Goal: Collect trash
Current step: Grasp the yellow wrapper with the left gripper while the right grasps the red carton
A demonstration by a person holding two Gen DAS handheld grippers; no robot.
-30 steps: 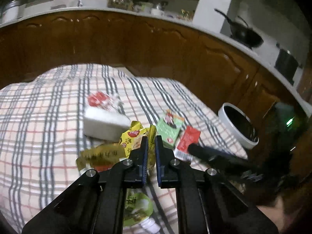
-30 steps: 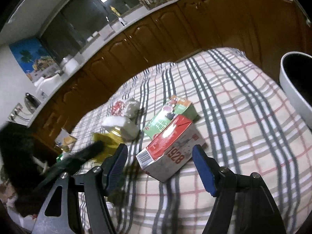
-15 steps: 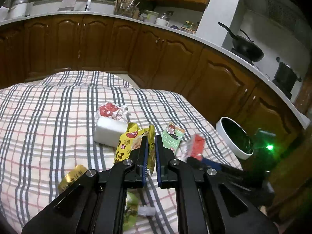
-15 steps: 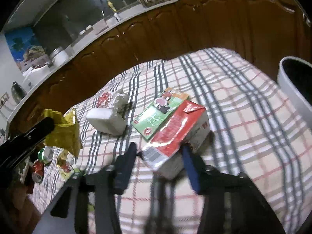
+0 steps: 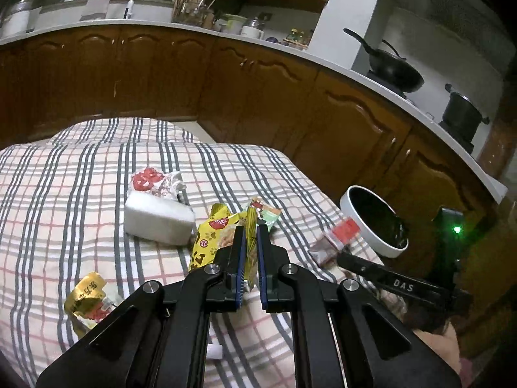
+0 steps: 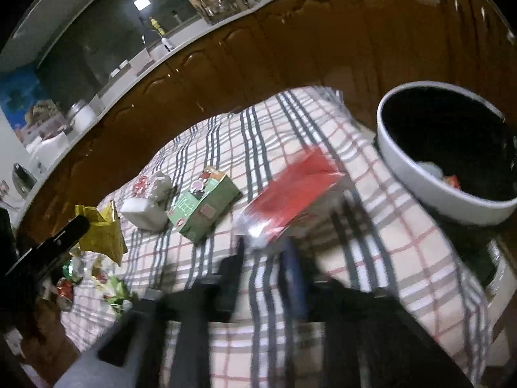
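Since the earlier frame, the red carton [image 6: 292,190] has left the plaid-covered surface [image 5: 80,174] and is now carried clear of it toward the white bin [image 6: 429,181], gripped at its near end by the right hand-held gripper [image 6: 265,249]. That view is motion-blurred, but the two fingers stand close on either side of the carton's near edge, so they read as clamped on it. The left hand-held gripper [image 5: 249,236] is closed on the yellow wrapper [image 5: 216,236], which is raised off the cloth.

Step in hand: transport of two trash items to the bin, which stands just beyond the right edge of the surface and already contains some waste.

Items remaining on the surface:
- green carton [image 6: 203,207], near the centre;
- white block [image 5: 158,220], with the crumpled red-and-white wrapper [image 5: 155,182] touching its far side;
- gold wrapper [image 5: 85,300], near the left front edge.

Next move, as judged: bring the right hand-held gripper over the bin opening, part its fingers only when the carton is fully inside the rim, then deliver the yellow wrapper likewise.
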